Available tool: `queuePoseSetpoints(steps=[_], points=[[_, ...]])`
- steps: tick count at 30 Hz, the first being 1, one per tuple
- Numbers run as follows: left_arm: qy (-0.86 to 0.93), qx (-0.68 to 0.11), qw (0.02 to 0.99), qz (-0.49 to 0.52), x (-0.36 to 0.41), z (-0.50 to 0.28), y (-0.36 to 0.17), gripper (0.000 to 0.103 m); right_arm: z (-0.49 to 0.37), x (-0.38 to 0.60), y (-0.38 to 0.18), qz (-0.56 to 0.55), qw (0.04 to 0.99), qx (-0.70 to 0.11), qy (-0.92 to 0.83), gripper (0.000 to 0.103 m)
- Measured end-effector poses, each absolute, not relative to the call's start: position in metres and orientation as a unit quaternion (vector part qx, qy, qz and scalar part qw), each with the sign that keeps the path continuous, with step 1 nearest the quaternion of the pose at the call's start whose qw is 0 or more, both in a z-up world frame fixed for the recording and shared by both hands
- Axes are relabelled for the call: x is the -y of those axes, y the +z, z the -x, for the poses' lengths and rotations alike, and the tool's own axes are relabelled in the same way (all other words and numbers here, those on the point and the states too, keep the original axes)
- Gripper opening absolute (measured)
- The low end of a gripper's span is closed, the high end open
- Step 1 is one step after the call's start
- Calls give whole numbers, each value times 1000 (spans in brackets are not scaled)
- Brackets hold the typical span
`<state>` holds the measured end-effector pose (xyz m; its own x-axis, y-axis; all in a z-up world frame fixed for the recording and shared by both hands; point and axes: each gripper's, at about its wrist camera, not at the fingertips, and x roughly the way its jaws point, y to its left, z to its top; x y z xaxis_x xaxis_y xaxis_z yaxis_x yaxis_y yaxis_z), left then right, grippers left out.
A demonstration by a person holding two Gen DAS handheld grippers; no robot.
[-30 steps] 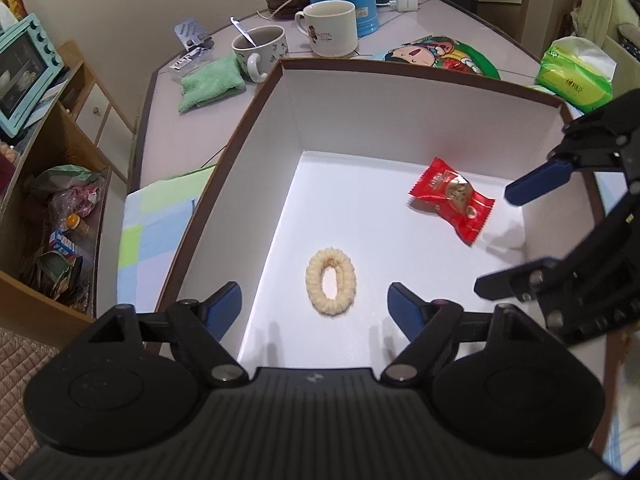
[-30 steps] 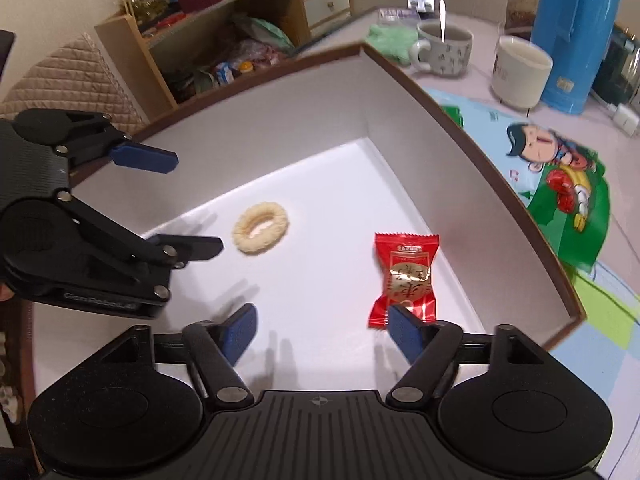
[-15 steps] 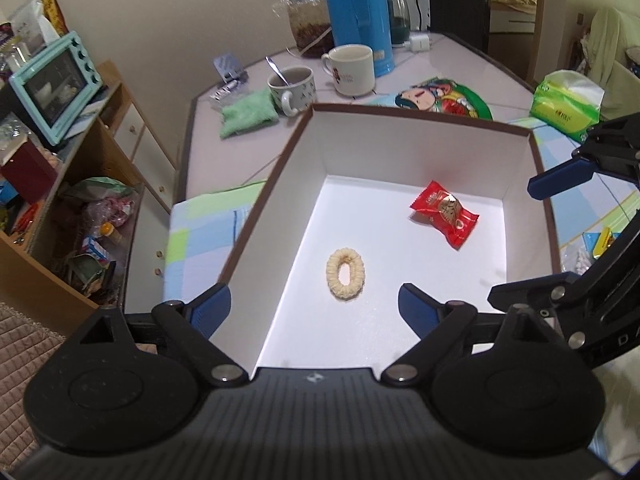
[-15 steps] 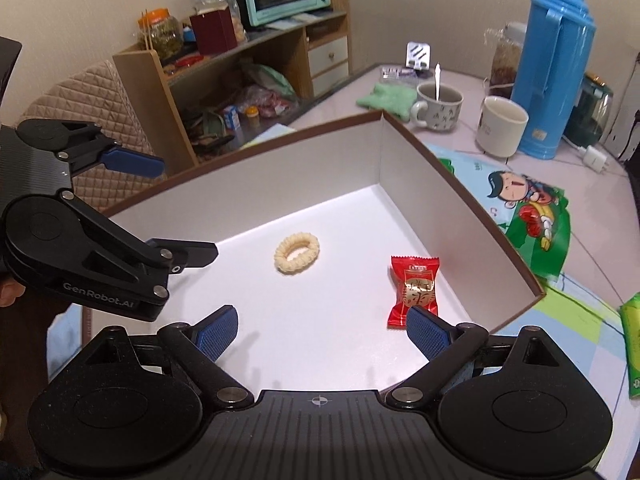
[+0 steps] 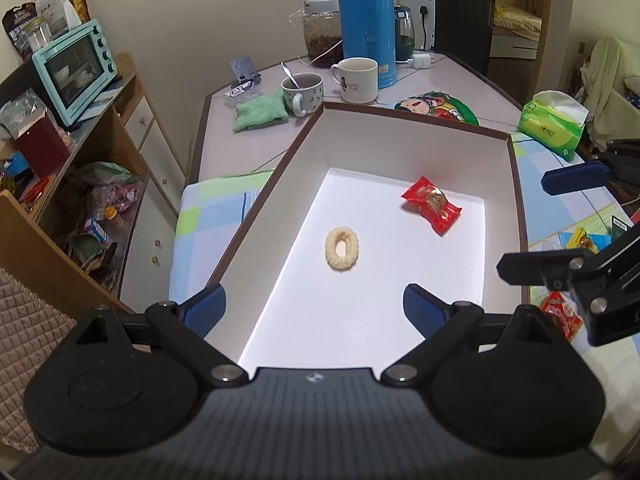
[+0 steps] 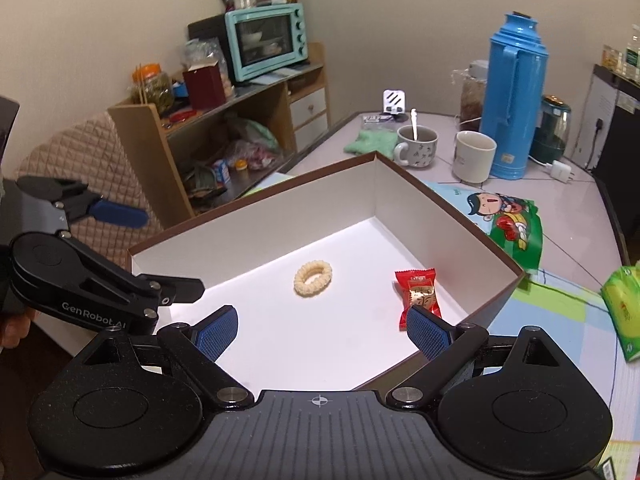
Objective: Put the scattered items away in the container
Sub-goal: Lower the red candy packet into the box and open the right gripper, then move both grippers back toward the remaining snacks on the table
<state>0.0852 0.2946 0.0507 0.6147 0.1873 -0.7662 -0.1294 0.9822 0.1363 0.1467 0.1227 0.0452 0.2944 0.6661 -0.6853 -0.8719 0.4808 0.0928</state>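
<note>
A brown-rimmed box (image 5: 420,120) (image 6: 452,208) with a white floor holds a pale ring-shaped biscuit (image 5: 342,249) (image 6: 313,279) and a red wrapped candy (image 5: 431,205) (image 6: 418,296). My left gripper (image 5: 314,310) hovers open above the box's near end, nothing between its blue pads. It also shows at the left of the right wrist view, as the left gripper (image 6: 172,253). My right gripper (image 6: 322,330) is open and empty over the box's near corner. In the left wrist view the right gripper (image 5: 524,226) stands by the box's right wall.
Loose snack packets (image 5: 560,314) lie on the checked cloth right of the box, beside a green tissue pack (image 5: 554,120). A cartoon bag (image 6: 508,216), two mugs (image 5: 358,80), a blue thermos (image 5: 366,20) and a green cloth (image 5: 260,110) stand behind. A cluttered shelf (image 6: 240,148) is left.
Both grippers have drawn back and upward from the box floor, so the box looks smaller and more of the room shows. Both stay open; biscuit and candy have not moved.
</note>
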Motion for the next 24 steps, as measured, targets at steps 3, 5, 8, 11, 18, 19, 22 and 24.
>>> queuePoseSetpoints(steps=[3,5,8,11,18,19,22,24], points=[[89,-427,899,-32,-295,-81,52,94,-145,-120,45,143,794,-342,482,94],[90,-424,901,-31,-295,-79,53,94,-143,-117,45,137,798,-340,478,94],[91,-421,902,-27,-292,-76,55,94,-140,-112,45,128,800,-338,480,94],[95,-419,903,-25,-288,-69,56,94,-138,-106,45,119,799,-334,485,94],[105,-409,906,-20,-265,-54,64,94,-139,-78,51,103,787,-329,512,94],[106,-406,907,-18,-260,-51,67,94,-140,-70,53,103,784,-326,518,94],[105,-396,912,-12,-241,-44,73,94,-148,-41,56,103,787,-321,517,94],[100,-392,915,-13,-224,-41,77,94,-158,-17,54,106,792,-324,506,94]])
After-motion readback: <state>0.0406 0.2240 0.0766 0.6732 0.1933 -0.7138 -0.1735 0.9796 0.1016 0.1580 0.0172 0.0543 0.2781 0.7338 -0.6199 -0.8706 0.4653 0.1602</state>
